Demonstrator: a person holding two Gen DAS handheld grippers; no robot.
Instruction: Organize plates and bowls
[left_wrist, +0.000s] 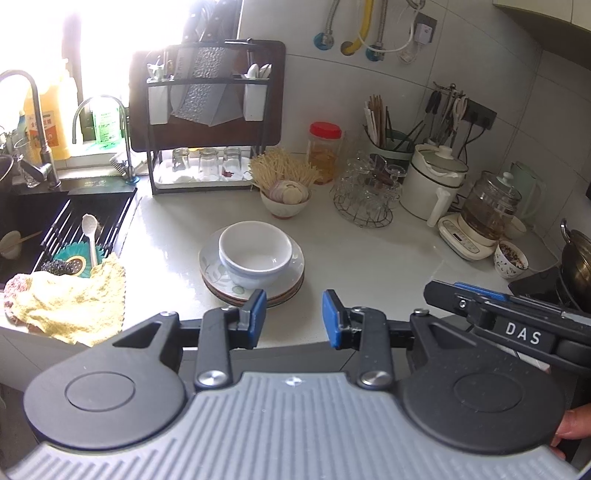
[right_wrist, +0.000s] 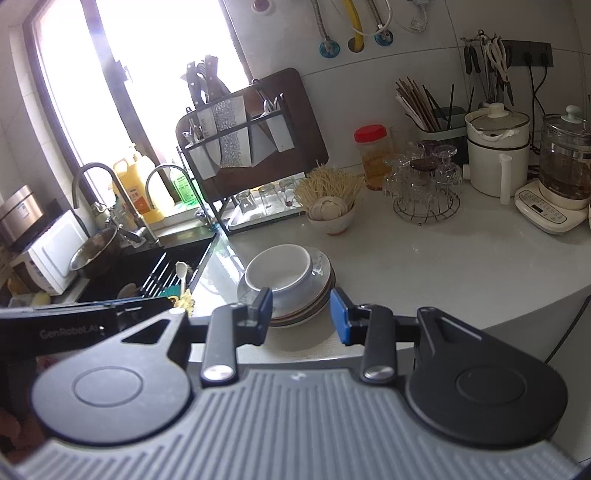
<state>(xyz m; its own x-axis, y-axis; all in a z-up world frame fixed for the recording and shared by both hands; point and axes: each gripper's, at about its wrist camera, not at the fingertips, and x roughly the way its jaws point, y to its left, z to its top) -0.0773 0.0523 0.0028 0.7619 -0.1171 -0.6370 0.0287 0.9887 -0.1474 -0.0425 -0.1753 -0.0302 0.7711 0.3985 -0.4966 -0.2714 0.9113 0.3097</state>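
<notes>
On the white desk (left_wrist: 369, 258), near its front edge beside the sink, a stack of plates (left_wrist: 252, 275) is seen carrying a white bowl (left_wrist: 255, 251). Both are judged glazed, slippery, breakable; rims should be gripped. The left gripper (left_wrist: 294, 319) and right gripper (right_wrist: 301, 315) are held open, empty.

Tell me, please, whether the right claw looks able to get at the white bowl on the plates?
Probably yes. The right claw is open and empty, and the white bowl sits uncovered atop the plates just ahead, with nothing between them.
</notes>
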